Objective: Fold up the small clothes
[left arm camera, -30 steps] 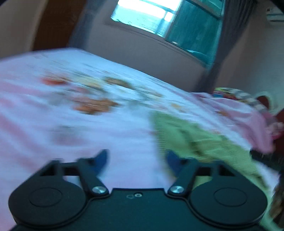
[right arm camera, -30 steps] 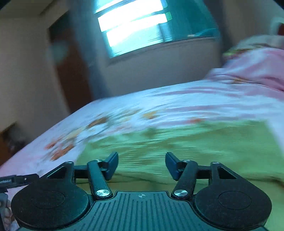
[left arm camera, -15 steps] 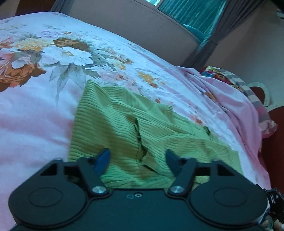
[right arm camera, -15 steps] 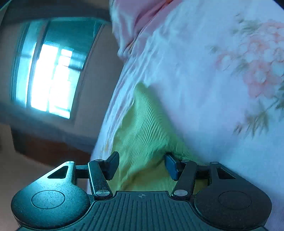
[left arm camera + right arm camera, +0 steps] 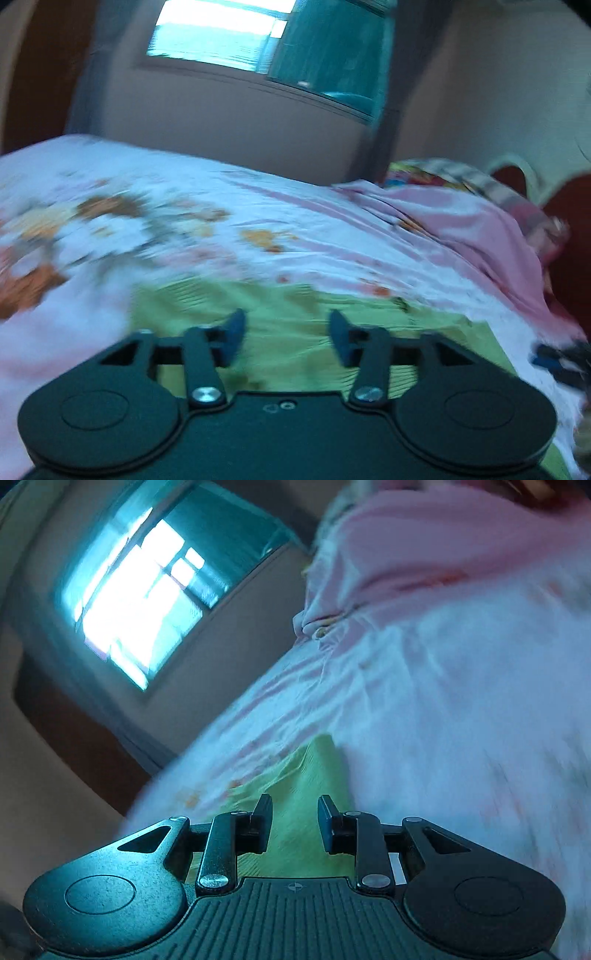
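Note:
A green ribbed garment point(image 5: 288, 306) lies flat on the floral bedsheet point(image 5: 258, 221). My left gripper point(image 5: 287, 334) is open and empty, low over the garment's near part. In the right wrist view the garment point(image 5: 303, 775) runs between the fingers of my right gripper point(image 5: 295, 821). Its jaws stand partly closed with a gap, and the cloth fills that gap. I cannot tell whether the pads pinch it. Both views are blurred by motion.
A pink blanket point(image 5: 472, 229) is bunched at the right side of the bed, with a colourful pillow point(image 5: 443, 177) behind it. The pink blanket point(image 5: 461, 535) also shows in the right wrist view. A window point(image 5: 258, 33) and wall stand beyond the bed.
My left gripper has tilted up and pulled back, so less of the garment shows. My right gripper's jaws have narrowed around the garment's edge.

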Action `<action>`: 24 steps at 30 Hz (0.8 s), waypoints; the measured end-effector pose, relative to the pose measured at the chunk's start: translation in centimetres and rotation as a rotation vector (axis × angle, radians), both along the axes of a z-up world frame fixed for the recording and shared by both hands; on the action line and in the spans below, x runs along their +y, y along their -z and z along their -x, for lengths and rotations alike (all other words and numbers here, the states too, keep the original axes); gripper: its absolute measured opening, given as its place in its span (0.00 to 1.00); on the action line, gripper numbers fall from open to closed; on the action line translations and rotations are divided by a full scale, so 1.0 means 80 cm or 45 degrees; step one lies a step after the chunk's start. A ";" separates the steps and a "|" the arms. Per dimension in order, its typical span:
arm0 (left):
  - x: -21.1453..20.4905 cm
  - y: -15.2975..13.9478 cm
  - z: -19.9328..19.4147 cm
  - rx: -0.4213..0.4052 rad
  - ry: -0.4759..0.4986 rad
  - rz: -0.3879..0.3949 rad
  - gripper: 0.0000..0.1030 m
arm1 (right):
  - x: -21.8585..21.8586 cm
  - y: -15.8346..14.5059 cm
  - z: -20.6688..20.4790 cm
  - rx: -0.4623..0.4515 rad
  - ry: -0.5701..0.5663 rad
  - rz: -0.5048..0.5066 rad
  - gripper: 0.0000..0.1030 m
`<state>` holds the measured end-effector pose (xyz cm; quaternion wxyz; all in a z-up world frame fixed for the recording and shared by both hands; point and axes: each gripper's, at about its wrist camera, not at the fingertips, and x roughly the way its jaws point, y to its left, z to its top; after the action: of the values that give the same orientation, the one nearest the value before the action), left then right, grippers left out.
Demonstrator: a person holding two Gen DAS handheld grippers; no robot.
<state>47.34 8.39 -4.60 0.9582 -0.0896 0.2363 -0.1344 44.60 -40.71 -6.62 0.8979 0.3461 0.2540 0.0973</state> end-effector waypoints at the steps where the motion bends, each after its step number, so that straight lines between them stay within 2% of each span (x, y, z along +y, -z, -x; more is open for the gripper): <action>1: -0.013 0.002 -0.008 -0.004 0.014 -0.045 0.66 | 0.007 -0.004 -0.019 0.013 -0.013 0.090 0.26; 2: -0.024 0.006 -0.014 0.002 0.008 -0.098 0.66 | 0.013 -0.007 -0.035 0.031 0.005 0.191 0.33; 3: -0.032 0.012 -0.025 0.030 -0.023 -0.177 0.64 | 0.020 -0.010 -0.049 0.042 0.044 0.301 0.57; 4: -0.033 0.016 -0.027 0.036 -0.063 -0.230 0.64 | 0.023 -0.011 -0.061 0.036 0.059 0.356 0.70; 5: -0.030 0.020 -0.030 0.026 -0.097 -0.256 0.64 | 0.019 -0.008 -0.061 0.027 0.063 0.360 0.77; 7: -0.016 0.031 -0.033 0.067 -0.171 -0.281 0.65 | 0.015 -0.003 -0.079 0.034 0.031 0.313 0.77; 8: -0.007 0.037 -0.036 0.095 -0.186 -0.256 0.63 | 0.018 0.000 -0.090 0.030 0.007 0.301 0.77; 9: -0.001 0.044 -0.041 0.132 -0.190 -0.233 0.60 | 0.018 0.004 -0.096 0.033 -0.019 0.304 0.74; 10: 0.005 0.054 -0.047 0.180 -0.180 -0.223 0.60 | 0.023 0.007 -0.100 0.055 -0.048 0.316 0.67; 11: 0.007 0.062 -0.048 0.192 -0.172 -0.228 0.61 | 0.030 0.011 -0.104 0.094 -0.076 0.330 0.49; 13: 0.006 0.065 -0.049 0.183 -0.182 -0.244 0.59 | 0.038 0.028 -0.117 0.134 -0.092 0.386 0.27; 14: 0.005 0.066 -0.047 0.178 -0.193 -0.250 0.58 | 0.042 0.031 -0.118 0.139 -0.075 0.448 0.05; 18: 0.003 0.071 -0.045 0.161 -0.204 -0.266 0.58 | 0.018 0.046 -0.121 0.166 0.042 0.385 0.05; 20: 0.004 0.064 -0.046 0.176 -0.205 -0.251 0.57 | 0.006 0.038 -0.115 0.182 0.052 0.314 0.05; 22: 0.004 0.043 -0.027 0.088 -0.237 -0.268 0.56 | 0.002 0.013 -0.089 0.076 0.038 0.295 0.05; 24: -0.007 0.029 -0.005 -0.003 -0.188 -0.290 0.65 | 0.012 -0.010 -0.060 -0.006 -0.067 0.302 0.05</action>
<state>47.75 7.83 -6.90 0.9697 0.0028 0.2417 -0.0361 49.42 -39.76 -5.79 0.9303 0.2302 0.2707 0.0910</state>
